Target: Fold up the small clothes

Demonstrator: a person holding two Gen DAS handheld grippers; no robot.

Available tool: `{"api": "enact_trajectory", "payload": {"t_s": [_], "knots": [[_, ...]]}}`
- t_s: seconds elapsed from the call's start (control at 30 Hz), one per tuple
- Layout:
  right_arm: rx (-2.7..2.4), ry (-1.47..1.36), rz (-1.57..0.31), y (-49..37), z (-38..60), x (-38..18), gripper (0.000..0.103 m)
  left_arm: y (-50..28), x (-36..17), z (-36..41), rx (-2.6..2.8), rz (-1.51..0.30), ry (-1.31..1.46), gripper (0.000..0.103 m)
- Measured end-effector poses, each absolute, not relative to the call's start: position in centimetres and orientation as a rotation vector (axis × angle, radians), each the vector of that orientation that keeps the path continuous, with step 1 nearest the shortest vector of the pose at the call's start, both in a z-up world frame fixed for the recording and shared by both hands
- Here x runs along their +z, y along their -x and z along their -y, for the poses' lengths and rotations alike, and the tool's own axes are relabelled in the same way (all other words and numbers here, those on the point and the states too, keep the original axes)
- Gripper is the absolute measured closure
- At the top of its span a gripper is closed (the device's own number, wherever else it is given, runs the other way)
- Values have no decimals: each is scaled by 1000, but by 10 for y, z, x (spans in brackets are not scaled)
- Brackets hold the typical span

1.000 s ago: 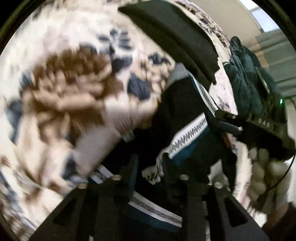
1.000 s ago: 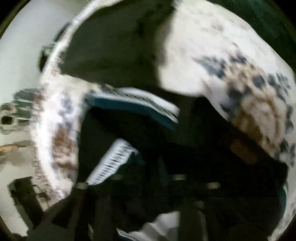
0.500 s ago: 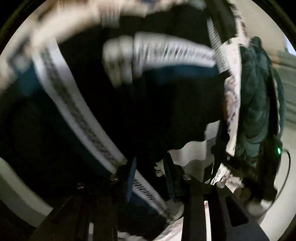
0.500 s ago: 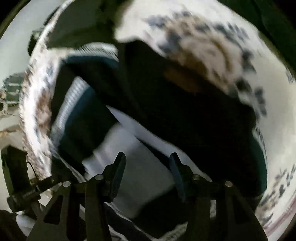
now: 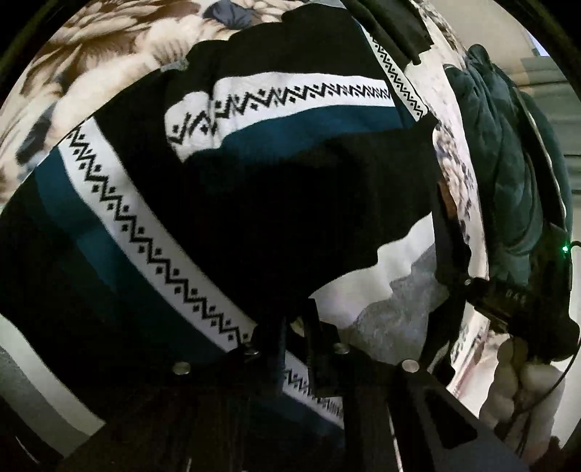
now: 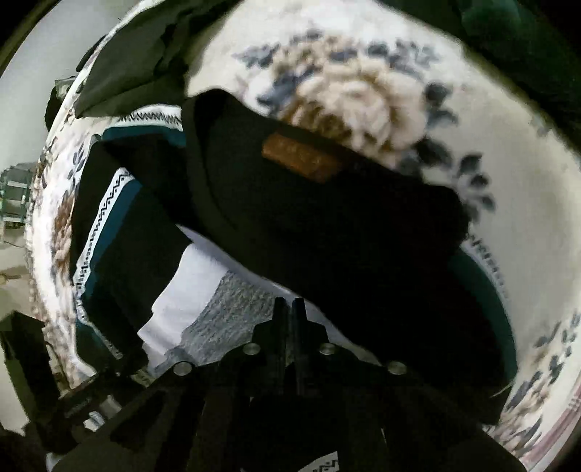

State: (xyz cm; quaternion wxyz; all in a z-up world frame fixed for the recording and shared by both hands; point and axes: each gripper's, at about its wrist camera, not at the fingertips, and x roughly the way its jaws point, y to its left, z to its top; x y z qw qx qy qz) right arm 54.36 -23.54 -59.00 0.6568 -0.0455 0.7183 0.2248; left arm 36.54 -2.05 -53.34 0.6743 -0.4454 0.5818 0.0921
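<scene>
A small black sweater [image 5: 254, 203] with white zigzag bands and teal stripes lies on a floral blanket [image 5: 109, 54]. It also shows in the right wrist view [image 6: 326, 232], with a brown label [image 6: 301, 159] near its collar. My left gripper [image 5: 296, 326] is shut on a fold of the sweater at its near edge. My right gripper [image 6: 288, 312] has its fingers pressed together over the sweater's white and grey part; cloth between them cannot be made out. The right gripper and the gloved hand holding it also appear in the left wrist view [image 5: 523, 301].
A folded black garment [image 6: 127, 72] lies on the blanket beyond the sweater, also visible in the left wrist view [image 5: 399, 25]. A dark green quilted cloth [image 5: 508, 163] is at the blanket's right side. The blanket's patterned edge [image 6: 544, 417] runs at lower right.
Both grippers swept over the sweater and its upper part now lies folded across the lower part. The right gripper's fingers, apart half a second ago, are now together.
</scene>
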Motion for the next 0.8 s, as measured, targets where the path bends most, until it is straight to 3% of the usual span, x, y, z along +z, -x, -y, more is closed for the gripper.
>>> {"api": "enact_trajectory", "payload": {"t_s": [0.07, 0.1, 0.17, 0.27, 0.4, 0.43, 0.47, 0.5, 0.53, 0.6, 0.73, 0.8], "knots": [[506, 38, -1640, -550, 247, -585, 93, -361, -529, 18, 189, -1313, 1064, 91], [511, 26, -1640, -551, 253, -581, 75, -357, -527, 19, 187, -1311, 1093, 90], [498, 23, -1642, -552, 269, -571, 55, -353, -524, 28, 151, -1303, 1173, 80], [507, 43, -1661, -544, 289, -564, 55, -354, -529, 56, 86, -1318, 1242, 63], [489, 123, -1722, -529, 306, -577, 55, -370, -552, 92, 96, -1353, 1291, 65], [488, 132, -1732, -526, 308, -581, 55, -372, -552, 94, 117, -1350, 1271, 72], [501, 139, -1724, -521, 304, -582, 68, -374, -550, 97, 153, -1346, 1218, 98], [510, 154, -1703, -517, 304, -581, 94, -375, -550, 98, 164, -1352, 1186, 98], [494, 185, -1685, -516, 303, -581, 100, -374, -550, 98, 161, -1348, 1170, 98], [465, 186, -1648, -517, 307, -579, 100, -365, -547, 98, 141, -1344, 1126, 98], [437, 126, -1634, -522, 318, -582, 100, -358, -544, 96, 90, -1375, 1093, 92], [436, 128, -1658, -519, 318, -584, 99, -357, -538, 93, 77, -1398, 1067, 77]]}}
